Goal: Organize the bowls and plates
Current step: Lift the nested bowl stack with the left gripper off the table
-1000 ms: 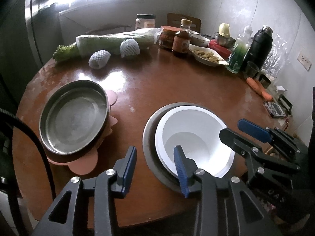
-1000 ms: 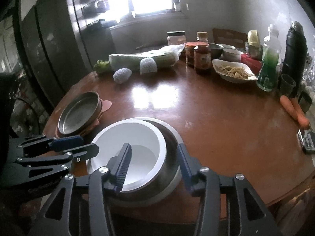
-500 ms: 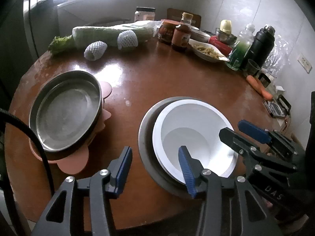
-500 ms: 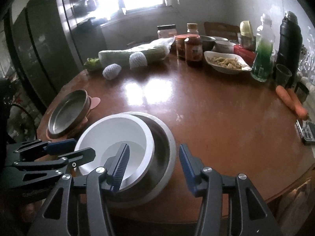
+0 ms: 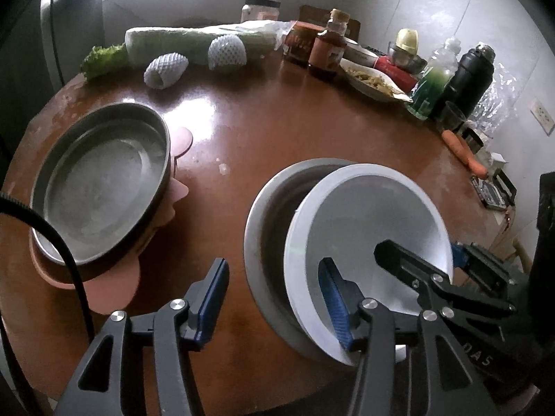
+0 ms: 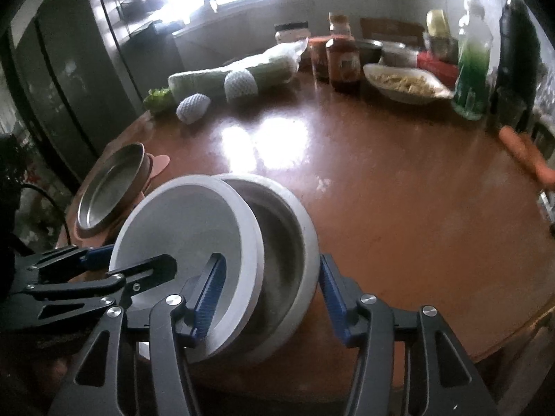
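Note:
A white bowl [image 5: 367, 215] sits tilted inside a larger grey bowl [image 5: 274, 208] at the near edge of the round brown table; both also show in the right wrist view, white bowl [image 6: 187, 222] and grey bowl [image 6: 288, 228]. My left gripper [image 5: 274, 298] is open, one finger over the white bowl's near rim, the other outside the grey bowl. My right gripper [image 6: 270, 294] is open and straddles both bowls' near rims. A metal pan [image 5: 100, 180] rests on a pink plate [image 5: 118, 280] at the left.
At the table's far side lie a wrapped cabbage [image 5: 194, 41], two foam-netted fruits [image 5: 166, 69], jars and a sauce bottle [image 5: 326, 52], a dish of food [image 5: 374, 83], a green bottle [image 5: 433, 83], a black flask [image 5: 468, 72] and carrots [image 5: 461, 149].
The white bowl has tipped up and slid toward the right inside the grey bowl. Both grippers have come closer and lower over the bowls' near rims.

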Tool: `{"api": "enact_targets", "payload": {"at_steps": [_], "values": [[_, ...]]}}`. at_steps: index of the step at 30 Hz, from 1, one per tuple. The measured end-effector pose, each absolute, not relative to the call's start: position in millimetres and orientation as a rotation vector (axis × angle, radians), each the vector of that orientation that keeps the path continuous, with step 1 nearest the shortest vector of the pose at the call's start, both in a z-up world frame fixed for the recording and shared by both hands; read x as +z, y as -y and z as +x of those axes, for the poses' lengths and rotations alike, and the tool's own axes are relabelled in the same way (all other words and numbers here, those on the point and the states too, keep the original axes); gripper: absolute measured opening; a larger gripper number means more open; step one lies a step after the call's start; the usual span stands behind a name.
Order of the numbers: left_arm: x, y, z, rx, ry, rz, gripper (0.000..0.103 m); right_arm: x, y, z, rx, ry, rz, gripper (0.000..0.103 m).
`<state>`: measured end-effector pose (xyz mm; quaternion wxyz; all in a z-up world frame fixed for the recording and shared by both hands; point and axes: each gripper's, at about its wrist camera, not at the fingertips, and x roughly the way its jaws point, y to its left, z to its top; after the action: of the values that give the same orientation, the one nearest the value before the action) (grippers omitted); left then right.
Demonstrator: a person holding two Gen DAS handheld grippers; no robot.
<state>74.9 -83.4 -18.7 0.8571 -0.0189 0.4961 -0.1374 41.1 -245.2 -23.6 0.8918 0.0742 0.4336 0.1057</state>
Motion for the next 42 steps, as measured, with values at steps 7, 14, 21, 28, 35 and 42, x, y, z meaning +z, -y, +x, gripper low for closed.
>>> {"api": "enact_targets", "payload": {"at_steps": [7,14,21,28,35,42], "values": [[-25,81,80,-0.310,-1.041,-0.071,0.053,-29,247,41,0.263,-0.888,0.200,0.055],[-24,88,79,-0.339,-1.021,-0.055,0.045,-26,247,39,0.252,-0.856,0.183,0.045],[-22,88,79,-0.328,-1.016,-0.044,0.045,-25,244,41,0.249,-0.864,0.174,0.044],[-13,78,73,-0.328,-0.990,-0.060,0.045,-19,237,41,0.256,-0.858,0.165,0.044],[2,66,66,-0.322,-0.957,-0.080,0.045,-6,226,35,0.265,-0.834,0.142,0.043],[21,47,55,-0.305,-0.909,-0.102,0.045,14,210,31,0.283,-0.798,0.117,0.043]]}}
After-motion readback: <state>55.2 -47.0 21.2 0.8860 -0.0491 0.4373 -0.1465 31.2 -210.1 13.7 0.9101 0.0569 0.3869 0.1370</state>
